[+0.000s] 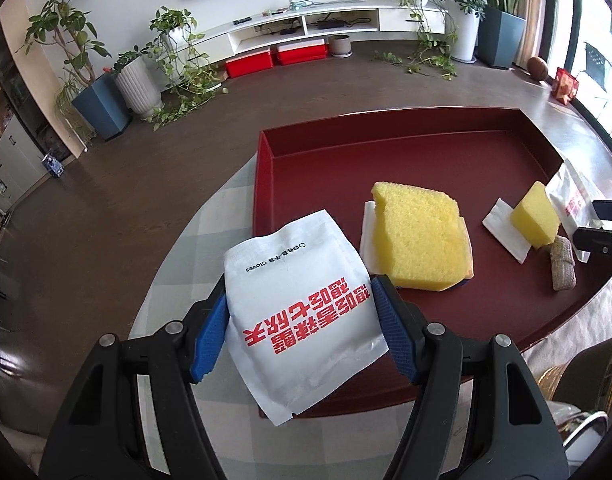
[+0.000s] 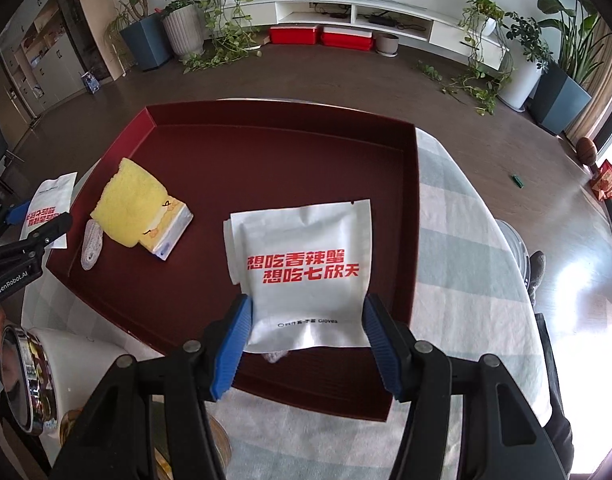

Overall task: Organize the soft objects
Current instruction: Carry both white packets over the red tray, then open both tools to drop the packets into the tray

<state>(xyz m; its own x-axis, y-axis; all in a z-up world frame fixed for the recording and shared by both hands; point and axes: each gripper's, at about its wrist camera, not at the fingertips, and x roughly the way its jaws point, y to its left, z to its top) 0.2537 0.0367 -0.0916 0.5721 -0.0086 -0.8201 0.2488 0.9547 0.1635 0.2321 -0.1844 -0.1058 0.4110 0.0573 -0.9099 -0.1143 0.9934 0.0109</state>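
My left gripper (image 1: 301, 296) is shut on a white packet with red print (image 1: 301, 300), held over the left rim of the dark red tray (image 1: 265, 184). In the tray lie a large yellow sponge (image 1: 418, 240) on a tissue pack, a small yellow sponge (image 1: 536, 214) on a white napkin, and a beige woven roll (image 1: 562, 266). My right gripper (image 2: 306, 300) is shut on a second white packet with red print (image 2: 306, 272) above the tray (image 2: 410, 184). The large sponge (image 2: 129, 204) and the roll (image 2: 91, 244) lie to its left. The left gripper (image 2: 37, 224) shows at the left edge.
The tray rests on a round table with a checked cloth (image 2: 458, 240). A white pot with a metal rim (image 2: 29, 380) stands at the table's near left. A person's leg (image 2: 538, 272) is beside the table. Potted plants, a low white shelf and red boxes (image 1: 277, 56) are across the floor.
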